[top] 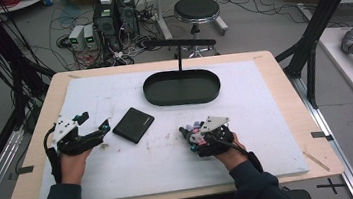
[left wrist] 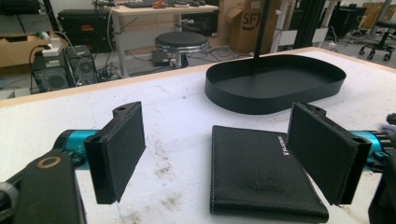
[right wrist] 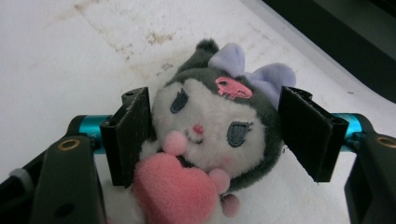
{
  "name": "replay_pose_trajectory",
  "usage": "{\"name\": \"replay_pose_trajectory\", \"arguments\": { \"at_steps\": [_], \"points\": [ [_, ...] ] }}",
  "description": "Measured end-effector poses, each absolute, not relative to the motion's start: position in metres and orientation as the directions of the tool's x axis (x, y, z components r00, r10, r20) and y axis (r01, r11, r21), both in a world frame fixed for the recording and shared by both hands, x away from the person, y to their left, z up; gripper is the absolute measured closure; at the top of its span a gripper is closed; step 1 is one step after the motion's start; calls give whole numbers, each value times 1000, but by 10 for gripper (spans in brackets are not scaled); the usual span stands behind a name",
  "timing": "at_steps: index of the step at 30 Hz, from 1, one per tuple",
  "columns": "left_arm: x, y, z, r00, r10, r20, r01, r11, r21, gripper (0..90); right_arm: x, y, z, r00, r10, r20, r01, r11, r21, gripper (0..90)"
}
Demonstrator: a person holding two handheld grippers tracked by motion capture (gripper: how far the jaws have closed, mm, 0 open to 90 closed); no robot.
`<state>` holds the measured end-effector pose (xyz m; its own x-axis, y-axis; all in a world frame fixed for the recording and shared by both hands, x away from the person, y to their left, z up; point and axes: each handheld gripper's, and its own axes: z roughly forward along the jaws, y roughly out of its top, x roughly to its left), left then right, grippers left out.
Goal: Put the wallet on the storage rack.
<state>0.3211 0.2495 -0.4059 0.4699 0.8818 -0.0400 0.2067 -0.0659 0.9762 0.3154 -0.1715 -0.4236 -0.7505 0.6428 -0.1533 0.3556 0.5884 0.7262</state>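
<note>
Right claw [right wrist: 212, 140] brackets the plush doll [right wrist: 212, 126], its left pad touching, the right pad just clear, no firm grip yet. Doll lies near the tray [top: 181, 87]; soft, light, squashy: pinch its head.

Left claw [left wrist: 224, 154] gapes.

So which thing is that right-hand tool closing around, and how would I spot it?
Start at the white table mat, then look near its front right. There, between the right gripper jaws, lies a small grey-and-white plush doll. Its lilac bow and pink heart set it apart from the flat black leather wallet.
</note>
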Motion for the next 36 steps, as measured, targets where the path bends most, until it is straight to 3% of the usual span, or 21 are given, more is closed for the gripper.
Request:
{"name": "replay_pose_trajectory", "arguments": {
  "at_steps": [3, 10, 13, 17, 18, 21, 22, 23, 24, 28, 29, 30, 31, 36],
  "points": [
    [328, 238, -408, 485, 869, -94, 273, -49, 961, 206, 315, -173, -421, -745, 655, -124, 354, 546, 759, 226],
    [337, 186, -424, 559, 829, -16, 392, -247, 886, 215, 315, -178, -417, -736, 668, -107, 350, 512, 784, 217],
    [347, 177, -436, 505, 862, 40, 440, -298, 847, 204, 315, -180, -415, -729, 678, -91, 356, 489, 796, 216],
    [353, 183, -439, 458, 888, 28, 480, -274, 833, 203, 315, -182, -414, -723, 685, -88, 357, 480, 802, 217],
    [356, 191, -440, 431, 902, -16, 507, -227, 832, 203, 314, -184, -412, -720, 689, -90, 352, 473, 808, 217],
    [360, 196, -445, 423, 906, -32, 540, -224, 812, 201, 315, -187, -410, -716, 693, -89, 347, 463, 815, 218],
    [365, 198, -448, 436, 896, -81, 575, -207, 792, 207, 315, -190, -408, -709, 700, -82, 352, 451, 820, 218],
    [365, 198, -448, 436, 896, -81, 575, -207, 792, 230, 315, -190, -408, -709, 700, -82, 352, 451, 820, 218],
    [368, 203, -449, 482, 862, -155, 588, -187, 787, 317, 315, -192, -407, -706, 703, -84, 347, 448, 824, 217],
    [369, 205, -448, 486, 859, -160, 591, -188, 785, 382, 315, -194, -404, -700, 709, -79, 348, 435, 830, 218],
    [369, 208, -447, 481, 860, -172, 595, -176, 784, 577, 316, -195, -404, -699, 710, -83, 344, 436, 831, 218],
    [367, 213, -444, 486, 858, -167, 575, -170, 800, 700, 316, -195, -404, -698, 711, -82, 346, 435, 831, 218],
    [367, 213, -444, 486, 858, -167, 575, -170, 800, 765, 316, -195, -404, -698, 711, -82, 346, 435, 831, 218],
    [364, 212, -439, 520, 832, -194, 544, -148, 826, 833, 316, -196, -404, -695, 713, -88, 345, 438, 830, 218]
  ]
}}
